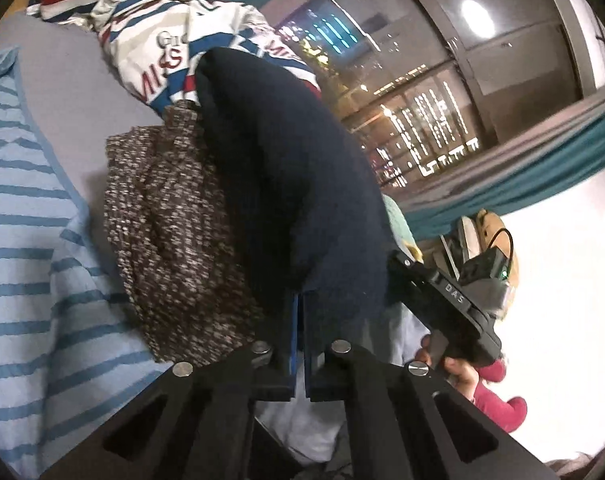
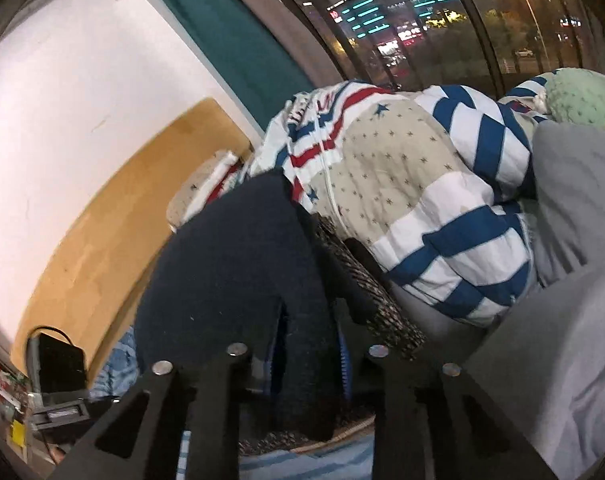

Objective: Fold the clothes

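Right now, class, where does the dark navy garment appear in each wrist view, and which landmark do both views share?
Left wrist view: the dark navy garment fills the centre, rising from the shut fingers toward the top.
Right wrist view: the garment sits centre-left, low, draped between the fingers.
Shared landmark: the star-and-stripe quilt, lying just beyond the garment in both.

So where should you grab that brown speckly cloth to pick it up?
Probably by its near edge, which faces the left gripper, coming in from the striped sheet side. The speckled cloth lies bare there; its far side is tucked under the navy garment.
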The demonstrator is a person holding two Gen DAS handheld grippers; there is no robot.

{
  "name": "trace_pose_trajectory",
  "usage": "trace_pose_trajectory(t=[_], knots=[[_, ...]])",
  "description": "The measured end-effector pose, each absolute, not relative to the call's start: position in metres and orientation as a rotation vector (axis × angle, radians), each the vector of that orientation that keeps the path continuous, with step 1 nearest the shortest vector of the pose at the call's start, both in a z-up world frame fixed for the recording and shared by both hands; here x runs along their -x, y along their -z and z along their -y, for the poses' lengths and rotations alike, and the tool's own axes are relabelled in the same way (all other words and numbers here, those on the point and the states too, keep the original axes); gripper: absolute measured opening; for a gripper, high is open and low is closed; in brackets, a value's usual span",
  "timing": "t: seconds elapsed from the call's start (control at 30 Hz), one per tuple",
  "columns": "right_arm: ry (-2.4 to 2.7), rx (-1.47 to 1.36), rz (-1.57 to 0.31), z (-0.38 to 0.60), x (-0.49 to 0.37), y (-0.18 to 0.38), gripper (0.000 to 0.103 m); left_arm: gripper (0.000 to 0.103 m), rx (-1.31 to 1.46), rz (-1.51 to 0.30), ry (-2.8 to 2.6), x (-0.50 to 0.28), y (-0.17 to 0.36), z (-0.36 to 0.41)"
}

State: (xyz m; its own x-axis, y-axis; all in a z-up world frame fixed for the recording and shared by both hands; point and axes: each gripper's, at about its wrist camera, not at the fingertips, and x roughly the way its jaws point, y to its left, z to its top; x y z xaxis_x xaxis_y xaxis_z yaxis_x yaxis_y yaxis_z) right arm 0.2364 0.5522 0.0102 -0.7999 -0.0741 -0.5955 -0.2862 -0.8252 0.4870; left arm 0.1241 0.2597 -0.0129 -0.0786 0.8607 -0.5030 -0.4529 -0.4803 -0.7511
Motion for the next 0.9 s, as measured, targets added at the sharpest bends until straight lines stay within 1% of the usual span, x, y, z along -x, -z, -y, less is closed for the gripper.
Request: trace_pose_trajectory(t=[0.03,0.07,0.1,0.13,0.17,0.2,0.23,0.33,0.4,0.5,0.6,0.63,0.67,0.73,0.77,0.8,0.9], knots=[[-2.707,0.914,-0.847,-0.55,-0.243,-0.014,0.055,0.005,1.203,0.468,-1.757,-0.129,0.008,-0.261],[-2.674,0.877,-0.806,-0.547,-0.249,-0.018,0.063,0.007,1.192,0.429,-1.785,-0.133,0.002,-0.262],[-2.636,0.842,-0.76,-0.543,-0.257,-0.022,0.063,0.016,1.172,0.389,-1.82,-0.136,-0.002,-0.263],[-2.614,0.816,-0.712,-0.535,-0.265,-0.025,0.062,0.031,1.146,0.334,-1.871,-0.142,-0.007,-0.264],[-2.615,0.8,-0.674,-0.526,-0.272,-0.026,0.062,0.039,1.114,0.279,-1.924,-0.149,-0.013,-0.264],[-2.615,0.783,-0.636,-0.518,-0.278,-0.026,0.062,0.051,1.086,0.233,-1.954,-0.155,-0.016,-0.265],[-2.616,0.769,-0.598,-0.508,-0.285,-0.026,0.062,0.057,1.057,0.189,-1.977,-0.162,-0.019,-0.265],[-2.625,0.747,-0.494,-0.467,-0.306,-0.011,0.077,0.057,1.004,0.074,-2.043,-0.182,-0.021,-0.264],[-2.633,0.762,-0.475,-0.446,-0.315,0.004,0.078,0.057,0.948,-0.036,-2.136,-0.199,-0.019,-0.262],[-2.653,0.872,-0.408,-0.417,-0.321,0.031,0.078,0.058,0.851,-0.15,-2.205,-0.224,-0.01,-0.258],[-2.649,0.969,-0.359,-0.399,-0.324,0.05,0.079,0.065,0.823,-0.21,-2.189,-0.245,-0.003,-0.256],[-2.649,0.976,-0.371,-0.397,-0.325,0.053,0.081,0.066,0.803,-0.24,-2.178,-0.253,-0.003,-0.256],[-2.647,0.978,-0.383,-0.396,-0.326,0.055,0.086,0.066,0.784,-0.27,-2.167,-0.261,-0.003,-0.257],[-2.633,0.948,-0.404,-0.394,-0.331,0.055,0.089,0.069,0.743,-0.314,-2.154,-0.275,-0.004,-0.257],[-2.619,0.941,-0.411,-0.393,-0.334,0.053,0.091,0.073,0.728,-0.317,-2.162,-0.279,-0.006,-0.254],[-2.609,0.94,-0.419,-0.393,-0.338,0.052,0.092,0.082,0.713,-0.319,-2.169,-0.283,-0.008,-0.251],[-2.611,0.919,-0.43,-0.389,-0.341,0.047,0.101,0.083,0.695,-0.315,-2.153,-0.289,-0.009,-0.244]])
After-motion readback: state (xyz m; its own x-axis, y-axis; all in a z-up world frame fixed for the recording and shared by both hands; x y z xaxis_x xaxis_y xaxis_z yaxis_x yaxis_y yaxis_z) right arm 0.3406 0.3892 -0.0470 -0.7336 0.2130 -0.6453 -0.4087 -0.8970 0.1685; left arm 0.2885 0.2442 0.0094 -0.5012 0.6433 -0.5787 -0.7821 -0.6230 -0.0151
